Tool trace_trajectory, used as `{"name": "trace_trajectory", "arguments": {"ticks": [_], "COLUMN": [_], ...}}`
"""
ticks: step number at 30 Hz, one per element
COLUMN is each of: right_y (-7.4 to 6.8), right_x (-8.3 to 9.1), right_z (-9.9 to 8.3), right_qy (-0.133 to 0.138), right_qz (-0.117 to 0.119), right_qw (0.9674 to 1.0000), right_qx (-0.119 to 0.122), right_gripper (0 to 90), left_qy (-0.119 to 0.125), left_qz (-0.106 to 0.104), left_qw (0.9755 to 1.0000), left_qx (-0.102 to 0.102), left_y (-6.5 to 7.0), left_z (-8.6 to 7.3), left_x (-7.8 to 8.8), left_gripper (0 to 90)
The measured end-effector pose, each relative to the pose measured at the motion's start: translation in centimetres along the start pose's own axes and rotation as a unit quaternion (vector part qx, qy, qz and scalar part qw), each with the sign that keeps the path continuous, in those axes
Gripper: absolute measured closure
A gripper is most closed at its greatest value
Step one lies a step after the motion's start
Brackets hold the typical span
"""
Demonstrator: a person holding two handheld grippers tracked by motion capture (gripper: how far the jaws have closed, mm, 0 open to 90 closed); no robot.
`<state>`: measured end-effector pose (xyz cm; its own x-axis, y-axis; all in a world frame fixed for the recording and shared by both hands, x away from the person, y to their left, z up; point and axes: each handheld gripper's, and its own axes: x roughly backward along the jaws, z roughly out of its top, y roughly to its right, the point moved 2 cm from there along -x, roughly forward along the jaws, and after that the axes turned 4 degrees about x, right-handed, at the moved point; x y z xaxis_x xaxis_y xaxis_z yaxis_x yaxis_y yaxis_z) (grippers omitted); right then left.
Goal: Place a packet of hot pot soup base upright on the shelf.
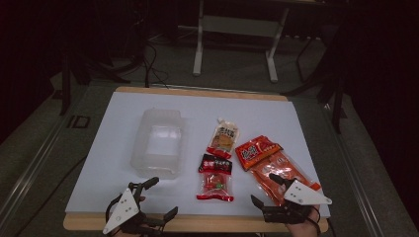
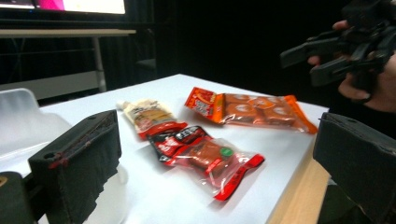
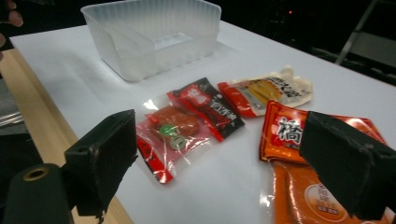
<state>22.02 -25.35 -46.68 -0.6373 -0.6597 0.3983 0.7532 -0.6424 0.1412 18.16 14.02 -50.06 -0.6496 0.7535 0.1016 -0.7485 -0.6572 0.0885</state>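
Three snack packets lie on the white table top: a beige and red pouch, a clear red-and-black packet and a big orange packet. A clear plastic container stands left of them. My left gripper hovers open at the front left edge, its jaws wide apart in the left gripper view, nothing between them. My right gripper is open over the orange packet's near end. Between its jaws I see the red-and-black packet farther off.
The table's wooden front edge runs just under both grippers. Metal table legs and cables stand on the dark floor behind. In the left gripper view, a hand with the right gripper is at the upper right.
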Motion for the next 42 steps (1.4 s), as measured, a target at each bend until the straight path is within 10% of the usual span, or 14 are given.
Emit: {"name": "trace_trajectory", "arguments": {"ticks": [6, 21, 29, 42], "right_y": [0.2, -0.6, -1.2, 2.3], "right_x": [0.0, -0.5, 0.2, 1.3], "right_z": [0.0, 0.3, 1.8, 5.5], "right_qy": [0.007, 0.009, 0.034, 0.059], "right_qz": [-0.003, -0.017, 0.029, -0.019], "right_qw": [0.9999, 0.9985, 0.9989, 0.9977], "right_qx": [-0.012, 0.051, 0.012, 0.025], "right_gripper": [11.3, 12.6, 10.2, 10.2], "left_qy": [-0.001, -0.006, -0.007, -0.007], "left_qz": [0.005, -0.007, -0.008, -0.007], "left_qw": [1.0000, 1.0000, 0.9999, 0.9999], "left_qx": [0.005, 0.001, 0.002, 0.003], "left_y": [-0.5, -0.6, -0.5, -0.6], "left_z": [-0.2, -0.3, -0.3, -0.3], "left_x": [-0.1, -0.2, -0.3, -0.4], "left_gripper": [1.5, 1.5, 1.5, 1.5]}}
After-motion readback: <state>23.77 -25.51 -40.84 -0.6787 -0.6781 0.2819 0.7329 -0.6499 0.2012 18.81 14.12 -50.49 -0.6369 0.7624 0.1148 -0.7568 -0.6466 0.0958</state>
